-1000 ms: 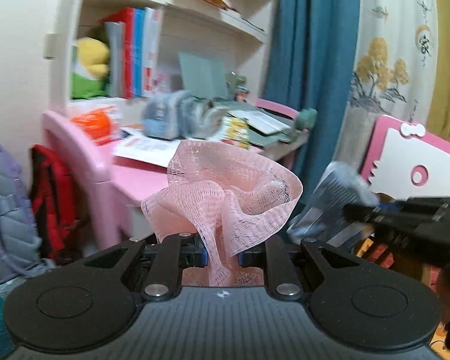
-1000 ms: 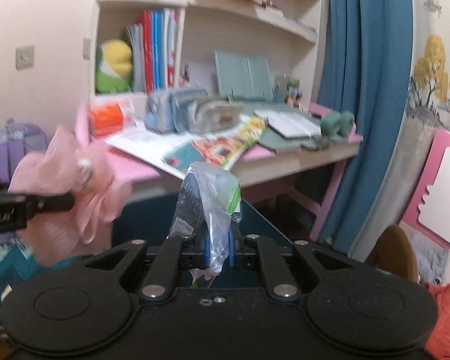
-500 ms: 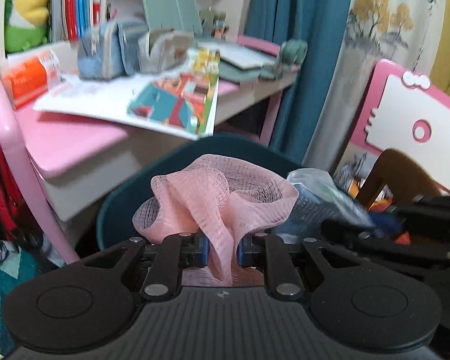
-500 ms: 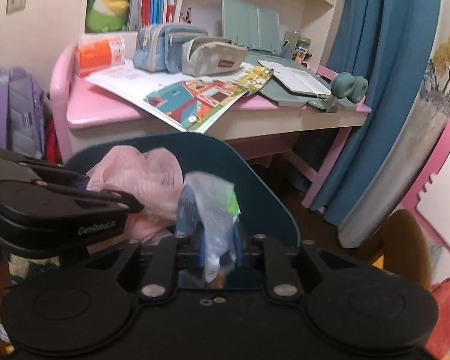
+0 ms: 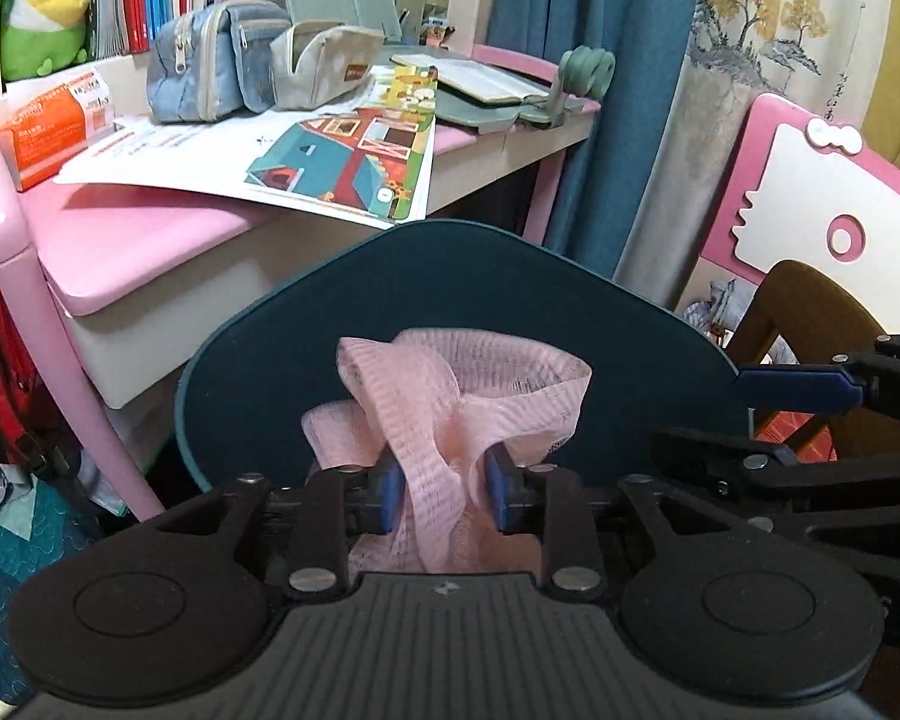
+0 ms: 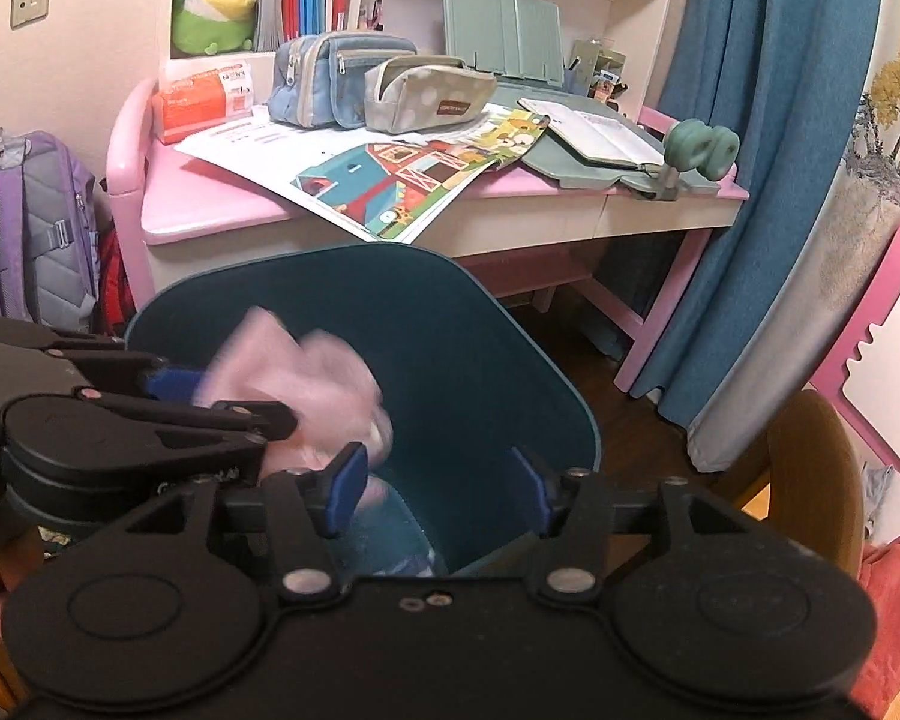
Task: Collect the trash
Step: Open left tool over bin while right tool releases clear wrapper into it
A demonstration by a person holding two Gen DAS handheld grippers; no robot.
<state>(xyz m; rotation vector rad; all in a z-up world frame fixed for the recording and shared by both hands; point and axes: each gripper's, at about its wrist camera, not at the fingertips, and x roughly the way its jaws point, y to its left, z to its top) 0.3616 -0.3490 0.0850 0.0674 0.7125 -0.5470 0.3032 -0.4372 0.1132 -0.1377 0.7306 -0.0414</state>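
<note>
A dark teal trash bin [image 5: 480, 276] [image 6: 498, 324] stands in front of the pink desk. My left gripper [image 5: 441, 495] is over its mouth with its blue pads parted around a pink foam net [image 5: 462, 396]; the net still sits between them, blurred in the right wrist view [image 6: 306, 384]. My right gripper [image 6: 438, 486] is open and empty above the bin. A clear plastic wrapper [image 6: 396, 546] lies inside the bin below it. The right gripper also shows at the right of the left wrist view [image 5: 810, 420].
The pink desk [image 6: 222, 204] holds a poster [image 6: 390, 180], pencil cases [image 6: 342, 78], an orange box [image 6: 204, 99] and an open book [image 6: 606, 138]. A purple backpack [image 6: 24, 228] stands left. A blue curtain [image 6: 750, 150] and pink chair [image 5: 822, 192] are right.
Both grippers moved down over the bin. The right gripper opened and let the plastic wrapper fall in. The left gripper's pads spread apart around the pink net.
</note>
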